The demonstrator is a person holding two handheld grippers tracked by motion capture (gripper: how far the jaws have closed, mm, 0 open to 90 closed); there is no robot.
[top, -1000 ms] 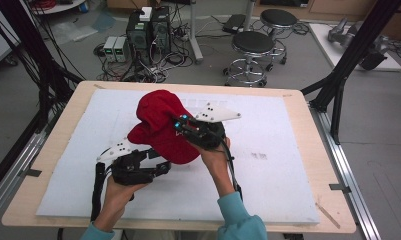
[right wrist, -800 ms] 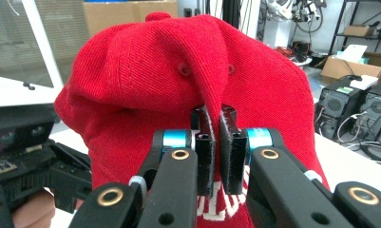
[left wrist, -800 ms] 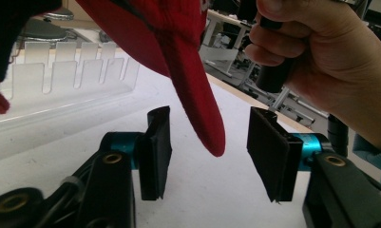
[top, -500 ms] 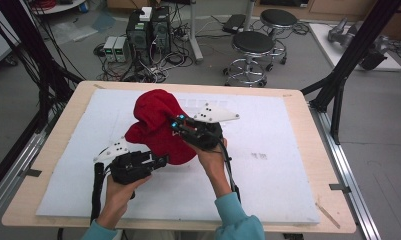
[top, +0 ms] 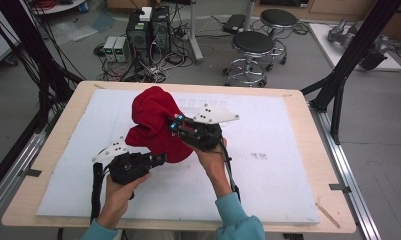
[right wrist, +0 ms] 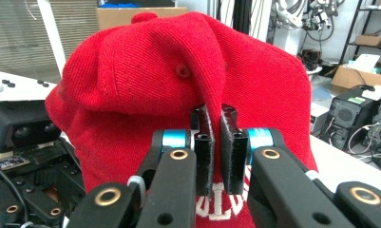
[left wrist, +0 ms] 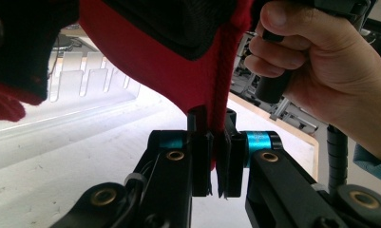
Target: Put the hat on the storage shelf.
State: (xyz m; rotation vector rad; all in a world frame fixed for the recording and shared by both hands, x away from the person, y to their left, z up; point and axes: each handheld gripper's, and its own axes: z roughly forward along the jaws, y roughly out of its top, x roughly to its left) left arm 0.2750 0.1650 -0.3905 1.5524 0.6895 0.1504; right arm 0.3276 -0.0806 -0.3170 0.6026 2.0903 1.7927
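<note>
left claw: jaws just closed, now clamped on the lower edge of the red baseball cap | right claw: pinched tight on a fold of the cap's crown | cap: held up between both claws above the white mat on the worktop, left of centre

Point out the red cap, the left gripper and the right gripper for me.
red cap (top: pixel 150 112): high view, on the crown's upper fabric.
left gripper (left wrist: pixel 215 159): left gripper view, midway between its fingertips, shut on the cap's edge.
right gripper (right wrist: pixel 216 142): right gripper view, midway between its fingertips, pinching a fold of the cap.
</note>
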